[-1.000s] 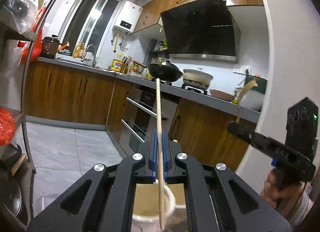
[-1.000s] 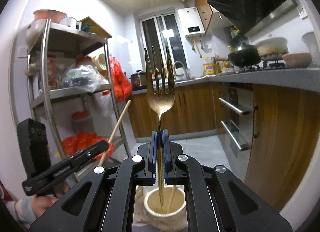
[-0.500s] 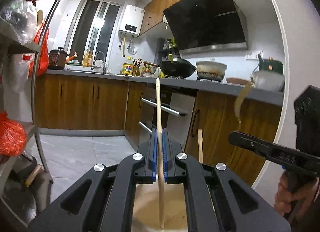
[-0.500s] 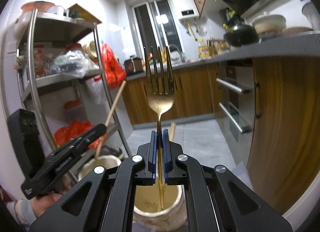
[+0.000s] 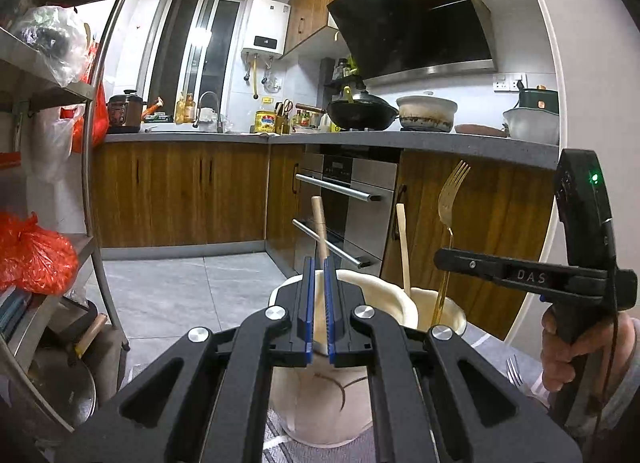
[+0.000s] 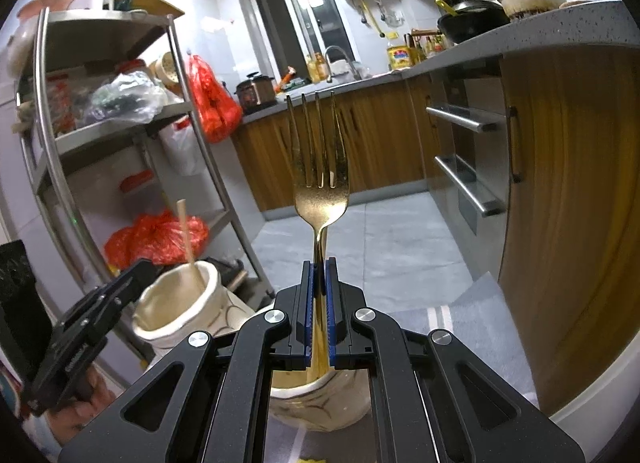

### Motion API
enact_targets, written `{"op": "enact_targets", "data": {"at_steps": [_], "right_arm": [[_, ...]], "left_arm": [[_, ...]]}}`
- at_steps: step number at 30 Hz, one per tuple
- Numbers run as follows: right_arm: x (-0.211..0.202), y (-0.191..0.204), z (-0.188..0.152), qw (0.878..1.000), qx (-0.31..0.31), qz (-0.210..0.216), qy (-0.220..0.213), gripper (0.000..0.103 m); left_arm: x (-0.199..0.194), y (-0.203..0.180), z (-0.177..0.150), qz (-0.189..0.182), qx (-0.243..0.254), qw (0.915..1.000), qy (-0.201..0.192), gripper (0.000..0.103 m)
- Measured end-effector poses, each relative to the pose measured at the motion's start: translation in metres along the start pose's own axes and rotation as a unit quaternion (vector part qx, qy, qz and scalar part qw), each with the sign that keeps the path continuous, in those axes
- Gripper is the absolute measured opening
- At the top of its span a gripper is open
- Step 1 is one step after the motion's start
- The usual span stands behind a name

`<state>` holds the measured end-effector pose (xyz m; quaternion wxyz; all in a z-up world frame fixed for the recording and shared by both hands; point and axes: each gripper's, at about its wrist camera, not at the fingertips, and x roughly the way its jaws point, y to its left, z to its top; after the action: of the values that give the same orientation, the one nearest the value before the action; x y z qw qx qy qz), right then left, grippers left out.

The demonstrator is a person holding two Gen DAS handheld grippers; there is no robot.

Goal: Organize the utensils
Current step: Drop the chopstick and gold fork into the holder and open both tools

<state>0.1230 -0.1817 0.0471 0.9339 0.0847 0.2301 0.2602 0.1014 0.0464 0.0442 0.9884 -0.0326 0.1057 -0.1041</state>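
Gold fork (image 6: 320,167), upright with tines up, is clamped in the right tongs (image 6: 319,279) above one of two jars (image 6: 320,403). Left tongs (image 5: 319,275) pinch one upright chopstick (image 5: 320,223) over the other jar (image 5: 320,383); a second chopstick (image 5: 403,247) stands beyond.

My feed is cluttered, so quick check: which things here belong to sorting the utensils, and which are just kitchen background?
Job:
- wooden chopstick in the left tongs
- gold fork in the right tongs
- near cream holder jar
- second holder jar with another chopstick

Background:
- wok
- clay pot
- rice cooker
- metal shelf rack
- spare fork on the mat
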Motion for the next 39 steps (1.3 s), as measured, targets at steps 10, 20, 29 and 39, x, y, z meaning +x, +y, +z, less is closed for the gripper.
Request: {"op": "enact_targets", "data": {"at_steps": [10,20,29,39], "right_arm": [[0.005,0.006,-0.005,1.000,-0.017,-0.009,0.006,0.007],[0.005,0.003,-0.005,1.000,-0.012,-0.013,0.005,0.024],[-0.002,0.004,-0.003,1.000,-0.016,-0.016,-0.006,0.037],[-0.040,0.000,0.003,0.998,-0.017,-0.025,-0.053,0.097]], "left_arm": [[0.000,0.002,0.001,0.012,-0.004,0.9999,-0.004,0.005],[-0.001,0.005,0.001,0.026,-0.011,0.9996,-0.006,0.011],[-0.006,0.001,0.002,0.038,0.000,0.9991,-0.021,0.041],[-0.025,-0.007,0.019,0.058,0.002,0.9972,-0.047,0.098]]}}
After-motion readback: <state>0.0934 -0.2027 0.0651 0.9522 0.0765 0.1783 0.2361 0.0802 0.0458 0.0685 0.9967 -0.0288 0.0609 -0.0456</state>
